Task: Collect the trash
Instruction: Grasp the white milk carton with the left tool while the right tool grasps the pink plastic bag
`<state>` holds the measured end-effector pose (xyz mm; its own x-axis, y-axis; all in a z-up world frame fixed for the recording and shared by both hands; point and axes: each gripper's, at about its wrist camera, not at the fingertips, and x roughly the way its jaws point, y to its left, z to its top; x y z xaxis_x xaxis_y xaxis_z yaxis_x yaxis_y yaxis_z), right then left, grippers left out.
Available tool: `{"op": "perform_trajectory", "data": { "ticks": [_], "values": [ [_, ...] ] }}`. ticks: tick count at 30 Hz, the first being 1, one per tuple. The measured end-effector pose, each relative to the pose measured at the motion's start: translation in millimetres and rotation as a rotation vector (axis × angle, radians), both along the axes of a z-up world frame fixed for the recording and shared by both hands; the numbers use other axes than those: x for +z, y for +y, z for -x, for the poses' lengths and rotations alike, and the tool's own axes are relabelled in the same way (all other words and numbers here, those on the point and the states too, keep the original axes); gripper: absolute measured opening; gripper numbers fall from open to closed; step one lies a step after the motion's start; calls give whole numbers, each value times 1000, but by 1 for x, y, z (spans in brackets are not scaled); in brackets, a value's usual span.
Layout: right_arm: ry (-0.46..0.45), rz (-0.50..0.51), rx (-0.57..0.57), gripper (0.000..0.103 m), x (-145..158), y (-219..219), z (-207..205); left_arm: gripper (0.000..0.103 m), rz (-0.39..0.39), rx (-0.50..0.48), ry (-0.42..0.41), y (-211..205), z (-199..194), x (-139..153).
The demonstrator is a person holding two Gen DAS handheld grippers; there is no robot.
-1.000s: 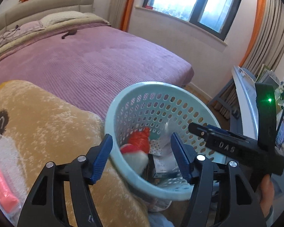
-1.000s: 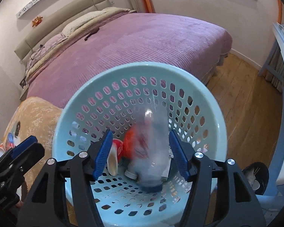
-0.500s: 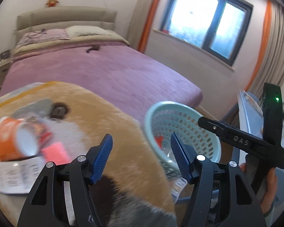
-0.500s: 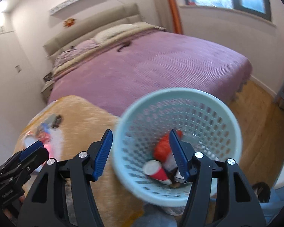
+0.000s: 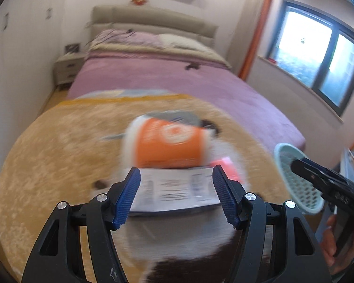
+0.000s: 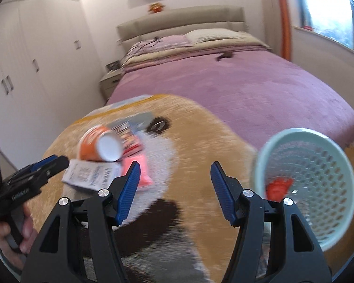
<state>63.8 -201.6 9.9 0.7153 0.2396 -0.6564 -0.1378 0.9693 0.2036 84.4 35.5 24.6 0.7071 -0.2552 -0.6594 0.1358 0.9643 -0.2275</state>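
Observation:
An orange paper cup [image 5: 167, 145] lies on its side on a fluffy tan blanket [image 5: 59, 165], with a white printed paper box [image 5: 174, 189] in front of it and a pink wrapper [image 5: 227, 167] beside it. My left gripper [image 5: 177, 193] is open and empty, just short of the box. The same cup [image 6: 99, 147], box [image 6: 90, 175] and pink wrapper [image 6: 139, 172] show in the right wrist view. My right gripper [image 6: 173, 189] is open and empty above the blanket. The light blue perforated basket [image 6: 304, 184] at right holds red trash [image 6: 278, 187].
A purple bed [image 5: 177, 82] with pillows lies beyond the blanket. A nightstand [image 5: 68, 67] stands at its left, white wardrobes [image 6: 23, 59] further left, a window [image 5: 318, 56] at right. The basket also shows in the left wrist view [image 5: 295, 179].
Both grippers swung left, away from the basket and toward the trash pile on the blanket. The cup and box now sit right before my left gripper. Both stayed open.

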Motion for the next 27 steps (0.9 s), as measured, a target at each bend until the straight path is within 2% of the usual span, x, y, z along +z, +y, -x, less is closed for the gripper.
{"op": "perform_trajectory", "data": {
  "ticks": [3, 6, 8, 14, 20, 23, 25, 27],
  "values": [
    [3, 17, 28, 58, -16, 18, -7, 62, -19, 20, 44, 15, -13, -15],
    [36, 20, 43, 42, -32, 31, -17, 60, 9, -6, 82, 19, -21, -30],
    [48, 16, 40, 36, -39, 30, -23, 58, 49, -34, 104, 20, -25, -38],
    [70, 22, 33, 36, -53, 30, -32, 49, 81, -106, 125, 13, -6, -44],
    [71, 21, 29, 36, -57, 30, -32, 47, 118, -286, 170, -5, 39, -43],
    [80, -10, 14, 36, -59, 23, -33, 55, 73, -366, 146, -17, 61, -36],
    [80, -25, 6, 36, -58, 19, -33, 64, 36, -365, 107, -20, 65, -26],
    [74, -33, 1, 36, -58, 18, -33, 78, -10, -347, 57, -24, 63, -19]
  ]
}}
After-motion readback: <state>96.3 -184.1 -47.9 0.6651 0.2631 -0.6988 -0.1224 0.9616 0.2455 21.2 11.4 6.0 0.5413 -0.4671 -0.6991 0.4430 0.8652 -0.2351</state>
